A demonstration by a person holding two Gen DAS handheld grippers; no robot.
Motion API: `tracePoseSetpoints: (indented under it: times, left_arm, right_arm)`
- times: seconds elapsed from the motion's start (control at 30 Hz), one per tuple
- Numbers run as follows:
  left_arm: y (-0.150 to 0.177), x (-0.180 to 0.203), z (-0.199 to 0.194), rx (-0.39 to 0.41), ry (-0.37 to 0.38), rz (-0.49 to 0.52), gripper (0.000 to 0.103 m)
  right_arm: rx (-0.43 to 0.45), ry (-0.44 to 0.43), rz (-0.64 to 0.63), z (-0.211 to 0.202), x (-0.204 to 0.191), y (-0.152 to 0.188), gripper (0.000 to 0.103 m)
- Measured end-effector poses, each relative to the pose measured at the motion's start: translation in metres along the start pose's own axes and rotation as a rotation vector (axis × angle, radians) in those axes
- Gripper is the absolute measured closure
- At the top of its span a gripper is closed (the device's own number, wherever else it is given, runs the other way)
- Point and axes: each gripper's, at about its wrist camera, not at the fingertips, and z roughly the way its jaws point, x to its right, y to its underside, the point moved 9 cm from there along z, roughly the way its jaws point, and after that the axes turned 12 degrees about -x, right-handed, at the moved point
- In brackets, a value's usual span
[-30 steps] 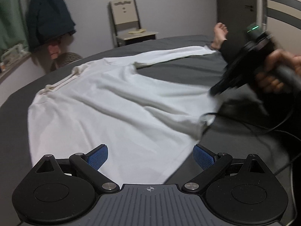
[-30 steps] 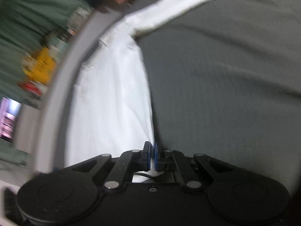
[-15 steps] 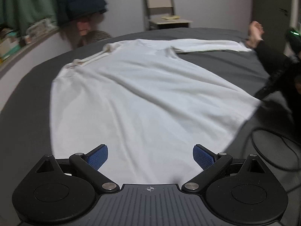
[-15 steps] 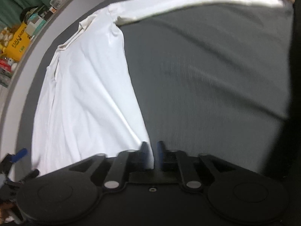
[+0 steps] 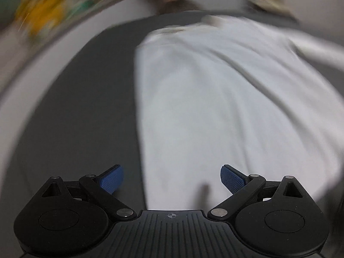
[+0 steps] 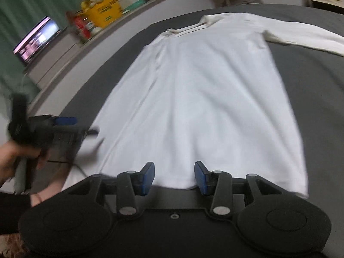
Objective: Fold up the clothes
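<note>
Your long-sleeved white cotton shirt (image 6: 200, 99) lies flat on the dark grey bed (image 6: 318, 99), collar far, hem near, one sleeve stretched to the far right. Your right tongs (image 6: 174, 175) are opening above the near hem, pinching nothing. Your left tongs (image 5: 172, 179) stand spread wide over the shirt's near left edge, empty.
</note>
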Motion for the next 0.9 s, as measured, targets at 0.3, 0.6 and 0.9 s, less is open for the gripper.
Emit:
tracePoseSetpoints:
  times: [0.3, 0.6, 0.9]
  left_arm:
    - [-0.004, -0.018, 0.039, -0.071, 0.092, -0.081, 0.057]
    - [-0.015, -0.017, 0.025, -0.031, 0.058, 0.006, 0.1]
    - [-0.084, -0.135, -0.011, 0.042, -0.238, -0.081, 0.101]
  right_arm:
    - [-0.026, -0.032, 0.073, -0.002, 0.023, 0.027, 0.062]
    - [-0.051, -0.049, 0.086, 0.007, 0.03, 0.03, 0.062]
    - [-0.065, -0.066, 0.074, 0.01, 0.026, 0.036, 0.062]
